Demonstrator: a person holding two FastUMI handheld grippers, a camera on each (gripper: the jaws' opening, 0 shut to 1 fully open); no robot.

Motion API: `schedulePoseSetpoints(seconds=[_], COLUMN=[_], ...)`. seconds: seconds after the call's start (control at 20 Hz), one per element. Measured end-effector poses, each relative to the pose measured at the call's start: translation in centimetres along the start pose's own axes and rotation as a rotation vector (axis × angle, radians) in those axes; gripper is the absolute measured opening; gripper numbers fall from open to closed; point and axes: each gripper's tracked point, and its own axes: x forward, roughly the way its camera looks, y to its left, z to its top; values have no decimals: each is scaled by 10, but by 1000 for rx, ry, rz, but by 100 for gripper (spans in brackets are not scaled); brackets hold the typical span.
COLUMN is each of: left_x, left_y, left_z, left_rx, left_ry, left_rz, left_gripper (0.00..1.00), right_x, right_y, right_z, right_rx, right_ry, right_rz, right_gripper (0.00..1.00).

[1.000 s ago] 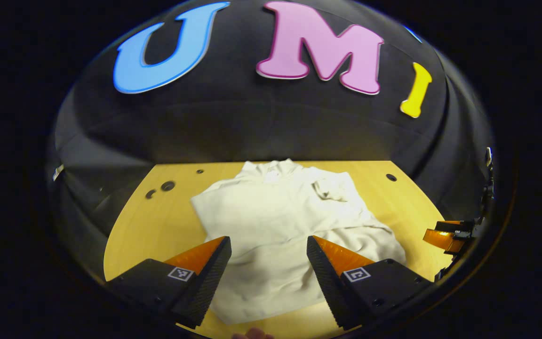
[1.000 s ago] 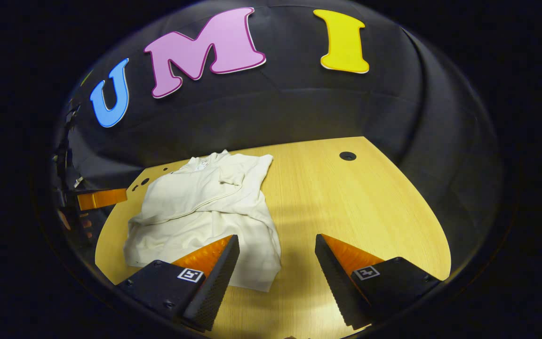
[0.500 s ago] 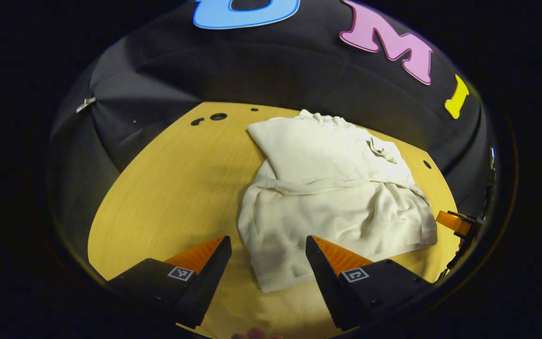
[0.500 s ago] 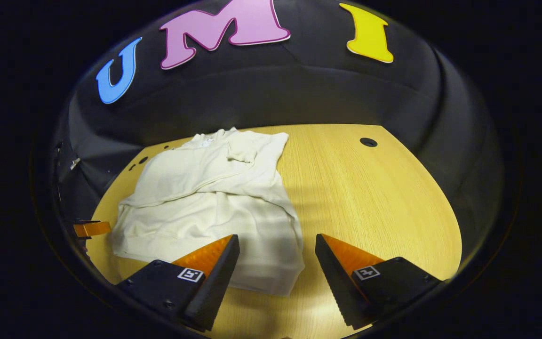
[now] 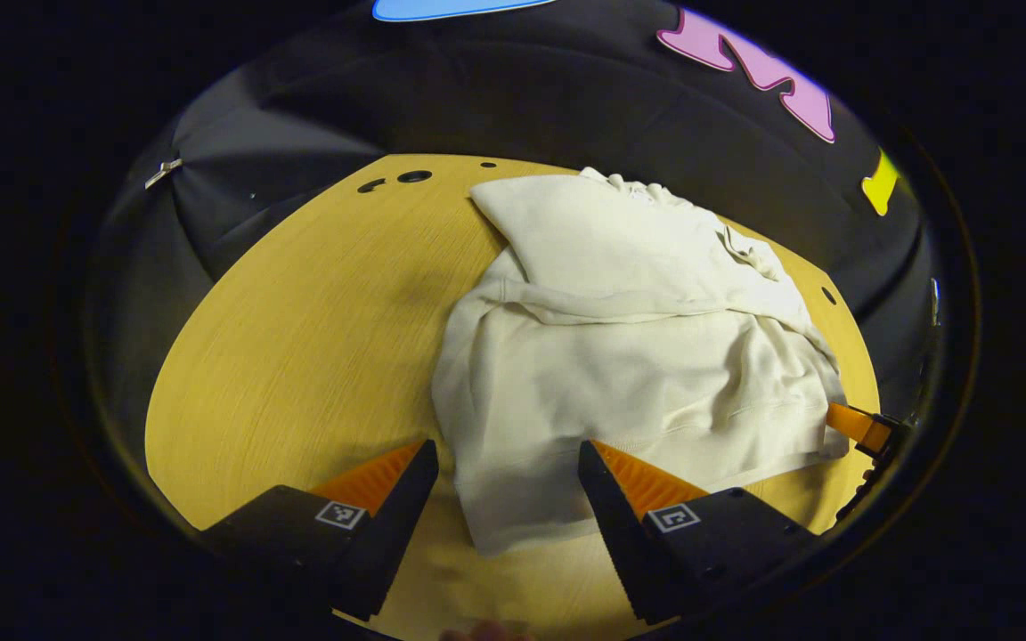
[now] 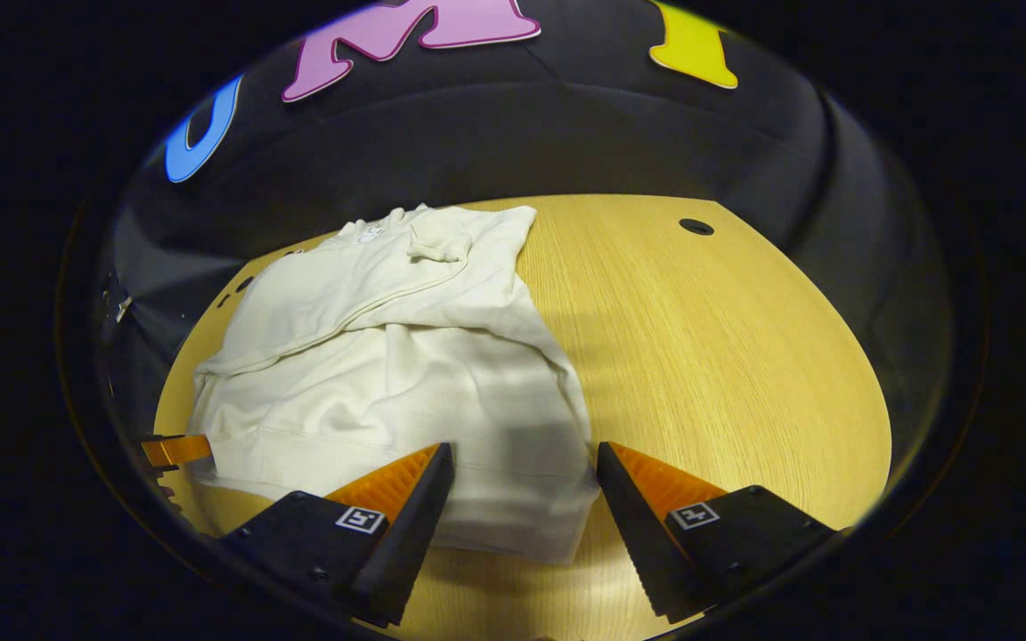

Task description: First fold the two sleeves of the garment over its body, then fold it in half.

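A cream long-sleeved garment [image 5: 629, 356] lies on the wooden table [image 5: 299, 338] with both sleeves folded across its body. My left gripper [image 5: 508, 481] is open and hovers over the hem's near left corner, the cloth lying between the fingers' lines. In the right gripper view the same garment [image 6: 388, 356] spreads to the left, and my right gripper [image 6: 524, 481] is open above the hem's near right corner. Neither gripper holds any cloth. The other gripper's fingertip shows as a tip [image 5: 856, 425] at the hem's far end, and likewise a tip [image 6: 176, 450] at the left.
Bare wooden tabletop [image 6: 727, 356] stretches to the right of the garment in the right gripper view. Small round holes [image 5: 413, 176] mark the table's far edge, with another hole [image 6: 696, 226] at the back right. The black cloth wall rises behind the table.
Both grippers have dropped lower and closer to the hem. The left one swung from above the garment's middle to its left corner. Both stayed open and the garment has not moved.
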Motion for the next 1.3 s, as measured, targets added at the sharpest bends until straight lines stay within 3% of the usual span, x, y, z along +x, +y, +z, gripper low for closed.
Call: schedulePoseSetpoints(seconds=[0.25, 0.4, 0.5, 0.55, 0.6, 0.65, 0.7, 0.75, 0.8, 0.85, 0.9, 1.3], left_x=[5, 6, 7, 7, 8, 9, 8, 9, 8, 7, 8, -8], left_y=[-5, -15, -27, -35, -36, -39, -41, -42, -43, -42, -42, -51], left_z=[-5, -3, -2, -3, -5, -4, -1, 0, 2, 3, 4, 38], left_rx=[82, 98, 105, 104, 112, 117, 109, 92, 74, 62, 59, -19], left_ry=[-11, -62, -92, -106, -113, -117, -127, -132, -146, -153, -165, -302], left_rz=[23, 8, -32, -49, -49, -58, -71, -81, -89, -89, -89, -136], left_gripper=[100, 88, 80, 54, 28, 27, 22, 20, 14, 11, 7, 6], right_x=[1, 4, 3, 4, 5, 4, 3, 6, 3, 2, 3, -2], right_y=[1, 9, 19, 28, 33, 34, 37, 40, 44, 45, 45, 54], right_z=[-4, -3, -4, -4, -5, -5, -4, -5, -6, -6, -4, 14], right_rx=[-25, -47, -72, -84, -96, -114, -137, -163, -167, -149, -129, -55], right_ry=[5, -21, -35, -41, -49, -61, -74, -76, -69, -61, -59, -87], right_rz=[-9, -5, 20, 43, 49, 36, 35, 50, 83, 110, 131, 177], right_gripper=[100, 100, 82, 68, 46, 21, 23, 14, 24, 10, 7, 5])
